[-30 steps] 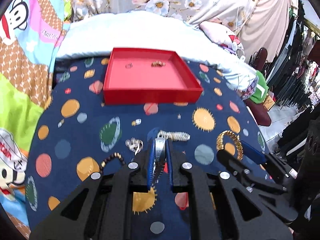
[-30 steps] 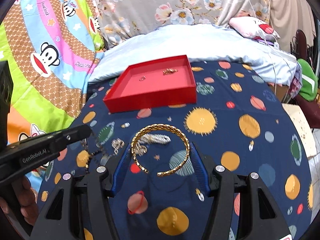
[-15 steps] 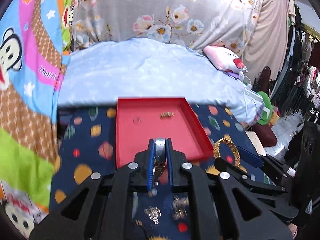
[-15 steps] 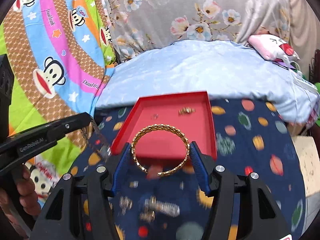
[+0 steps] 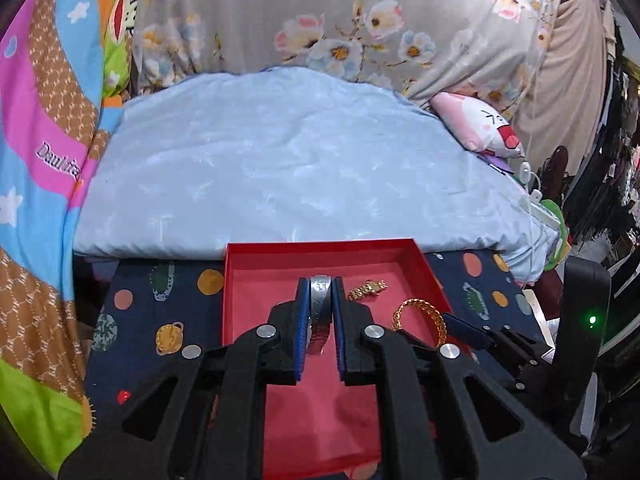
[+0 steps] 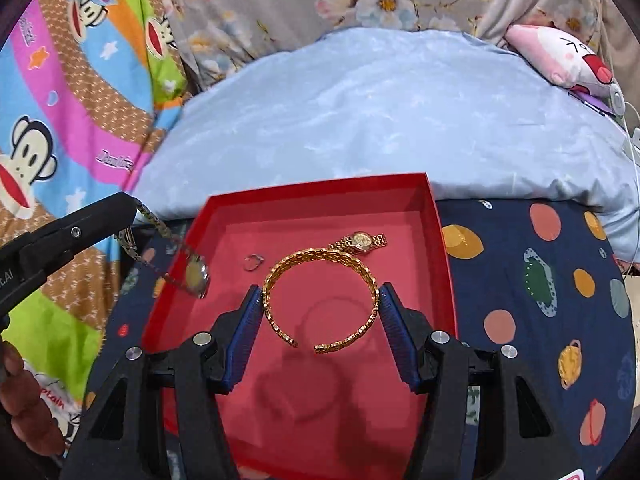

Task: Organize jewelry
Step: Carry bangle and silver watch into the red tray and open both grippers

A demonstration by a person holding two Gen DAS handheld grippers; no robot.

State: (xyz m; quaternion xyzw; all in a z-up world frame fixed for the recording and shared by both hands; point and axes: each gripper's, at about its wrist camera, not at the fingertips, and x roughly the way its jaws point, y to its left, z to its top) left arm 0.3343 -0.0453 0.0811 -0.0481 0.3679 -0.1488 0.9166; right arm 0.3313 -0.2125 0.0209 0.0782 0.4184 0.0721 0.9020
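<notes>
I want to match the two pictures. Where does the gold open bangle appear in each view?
Left wrist view: the gold open bangle is at lower right, over the red tray's right side, seen edge-on in the right gripper.
Right wrist view: the bangle is at centre, held between the jaws above the tray floor.
Shared landmark: the small gold watch lying in the tray.

Black left gripper (image 5: 321,312), right gripper (image 6: 320,312): blue ribbed pads, silver screws.

Below both grippers the red tray (image 6: 443,264) floor lies mostly bare, with only a gold watch (image 6: 360,241) and small ring (image 6: 253,262) lying ahead near its far wall.
</notes>
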